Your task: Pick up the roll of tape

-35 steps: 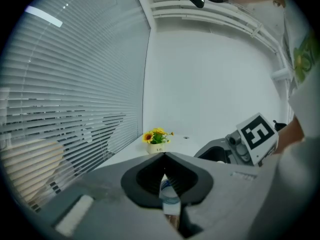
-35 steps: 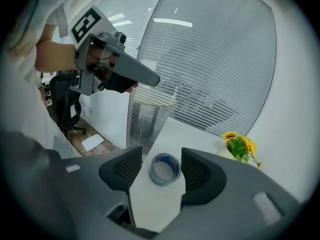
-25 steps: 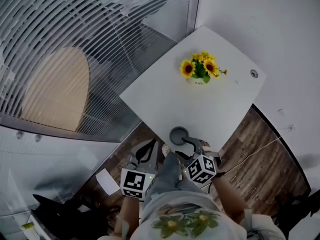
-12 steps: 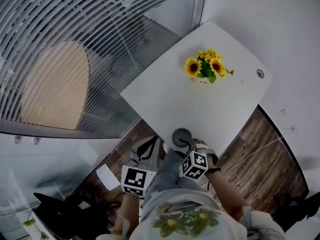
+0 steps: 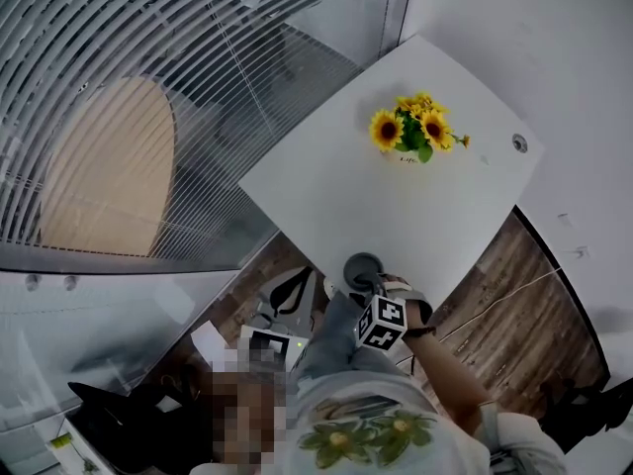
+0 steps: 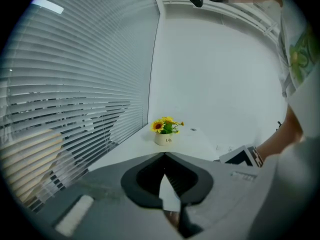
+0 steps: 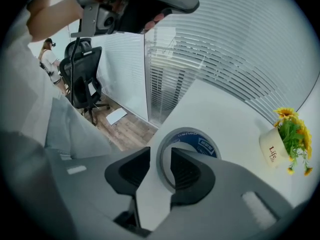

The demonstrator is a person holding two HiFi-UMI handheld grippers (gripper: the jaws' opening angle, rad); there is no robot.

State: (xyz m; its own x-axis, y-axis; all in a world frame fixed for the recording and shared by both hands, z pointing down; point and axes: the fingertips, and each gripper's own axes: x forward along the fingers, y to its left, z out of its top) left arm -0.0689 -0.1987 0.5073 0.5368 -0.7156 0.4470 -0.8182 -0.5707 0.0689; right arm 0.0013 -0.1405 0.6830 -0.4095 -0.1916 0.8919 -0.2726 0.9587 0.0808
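The grey roll of tape (image 7: 192,143), with a blue printed core, lies flat near the white table's (image 5: 396,216) front corner. The roll (image 5: 360,266) shows in the head view just ahead of my right hand. My right gripper (image 7: 160,156) points steeply down over it. Its jaws are closing astride the roll's near wall, one finger outside and one inside the hole. A thin gap still shows at the outer finger. My left gripper (image 6: 164,156) hangs off the table's left edge with its tips together and nothing between them. It (image 5: 295,280) sits left of the roll.
A small white pot of sunflowers (image 5: 415,135) stands at the table's far side, with a round cable grommet (image 5: 519,142) beyond it. Slatted blinds run along the left. Below lie wood floor, a sheet of paper (image 7: 117,115) and a black office chair (image 7: 82,74).
My right gripper has come down over the roll and tipped more steeply, and its jaws have narrowed around the roll's wall. The left gripper has drifted slightly lower.
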